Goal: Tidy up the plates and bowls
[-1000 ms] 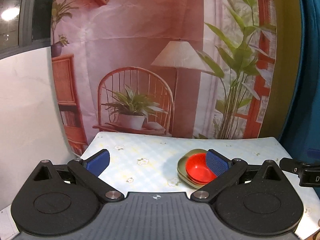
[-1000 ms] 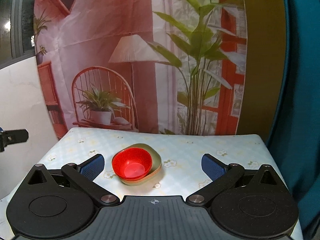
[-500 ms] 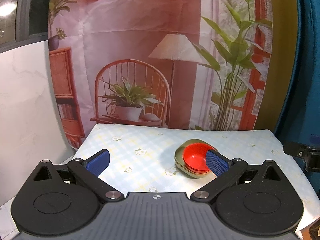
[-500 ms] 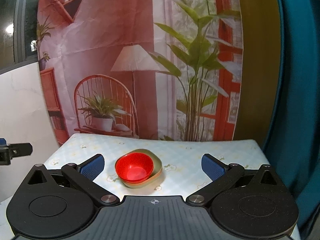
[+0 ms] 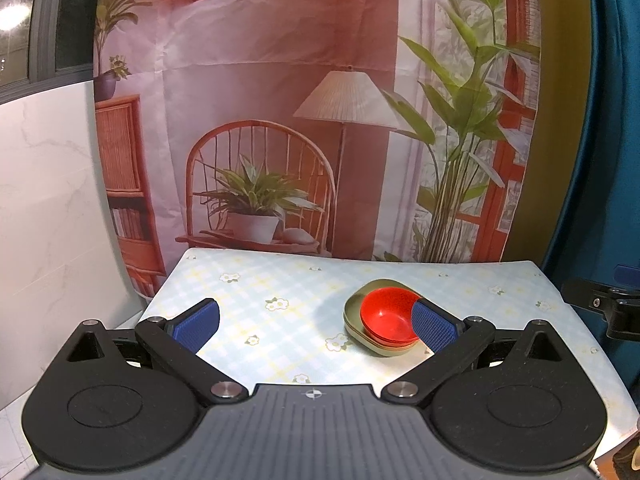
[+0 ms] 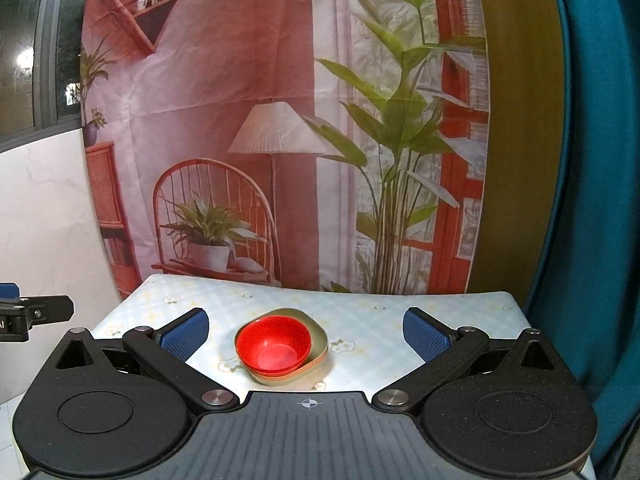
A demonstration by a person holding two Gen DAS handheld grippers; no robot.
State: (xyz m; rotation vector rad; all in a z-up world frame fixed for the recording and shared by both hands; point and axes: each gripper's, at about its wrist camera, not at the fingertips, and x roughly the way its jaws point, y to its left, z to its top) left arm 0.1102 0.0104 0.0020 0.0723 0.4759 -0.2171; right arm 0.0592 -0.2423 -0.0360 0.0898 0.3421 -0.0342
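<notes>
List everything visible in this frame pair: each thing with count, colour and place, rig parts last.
red bowl: at least one, a second red rim shows beneath it; red; nested on the plate, mid-table.
plate: one, olive green, rounded-square; under the bowls, mid-table.
table: one, pale blue checked cloth with small flowers; fills the foreground.
backdrop: one, printed pink room scene with chair, lamp and plants; behind the table.
curtain: one, teal; right of the backdrop.
wall panel: one, white marble look; left side.
left gripper: one, black with blue pads, open, above the near table edge.
right gripper: one, black with blue pads, open, facing the stack.
</notes>
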